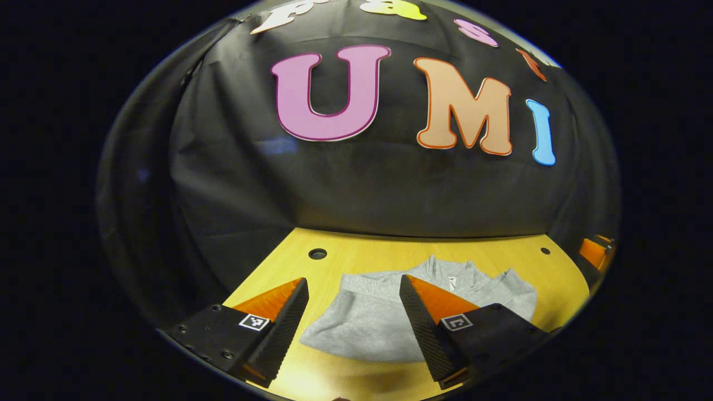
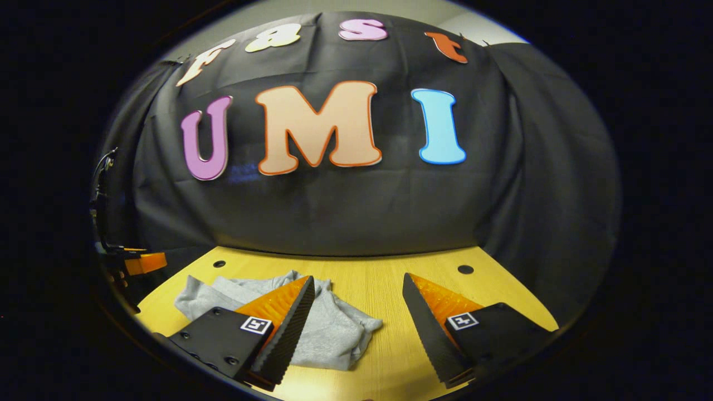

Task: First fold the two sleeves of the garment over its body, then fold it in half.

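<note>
A grey sweatshirt [image 1: 373, 320] lies bunched on the wooden table [image 1: 379, 253], its collar toward the back wall. In the left gripper view my left gripper [image 1: 353, 289] hangs open above the table, with the garment's left part showing between and below its fingers. In the right gripper view the same grey sweatshirt [image 2: 334, 328] sits at the lower left, partly behind the left finger [image 2: 284, 323]. My right gripper [image 2: 359, 284] is open over bare wood to the right of the garment. Nothing is held by either one.
Round holes [image 1: 317, 254] mark the tabletop near its back edge. The black cloth wall [image 1: 390, 189] rises right behind the table. The other gripper [image 2: 139, 262] appears at the far left edge of the right gripper view, and again at the right edge [image 1: 593, 250] of the left one.
</note>
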A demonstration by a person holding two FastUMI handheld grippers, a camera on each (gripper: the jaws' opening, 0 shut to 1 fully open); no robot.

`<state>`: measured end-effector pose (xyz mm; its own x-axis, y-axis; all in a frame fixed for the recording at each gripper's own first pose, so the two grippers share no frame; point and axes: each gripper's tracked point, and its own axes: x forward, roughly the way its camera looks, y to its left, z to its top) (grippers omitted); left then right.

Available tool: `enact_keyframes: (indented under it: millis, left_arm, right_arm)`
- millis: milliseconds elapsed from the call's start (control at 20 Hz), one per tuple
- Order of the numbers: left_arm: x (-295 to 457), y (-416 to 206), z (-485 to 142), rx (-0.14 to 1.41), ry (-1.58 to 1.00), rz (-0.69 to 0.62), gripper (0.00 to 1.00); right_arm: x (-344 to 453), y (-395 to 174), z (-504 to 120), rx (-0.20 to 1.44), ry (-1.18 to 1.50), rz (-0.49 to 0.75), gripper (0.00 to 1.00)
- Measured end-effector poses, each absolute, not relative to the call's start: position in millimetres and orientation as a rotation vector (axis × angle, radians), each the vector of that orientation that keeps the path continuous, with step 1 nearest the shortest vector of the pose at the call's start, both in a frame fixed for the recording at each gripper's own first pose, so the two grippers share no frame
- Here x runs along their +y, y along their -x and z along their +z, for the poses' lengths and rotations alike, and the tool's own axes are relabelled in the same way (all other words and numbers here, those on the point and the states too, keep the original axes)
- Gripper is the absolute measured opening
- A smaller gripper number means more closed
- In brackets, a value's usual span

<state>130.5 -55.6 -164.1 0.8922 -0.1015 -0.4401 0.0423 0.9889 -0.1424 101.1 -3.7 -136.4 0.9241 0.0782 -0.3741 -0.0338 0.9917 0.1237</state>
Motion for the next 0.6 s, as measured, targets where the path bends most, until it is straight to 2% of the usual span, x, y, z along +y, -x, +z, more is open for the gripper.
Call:
enact_keyframes:
  millis: [200,600]
  left_arm:
    - [-46,-95,-145,0.435,0.111,-0.061,0.95]
    - [-23,-73,-126,0.387,0.048,-0.083,0.95]
  right_arm:
    - [13,-72,-116,0.360,-0.127,0.110,0.98]
    - [22,-40,-114,0.379,-0.153,0.080,0.98]
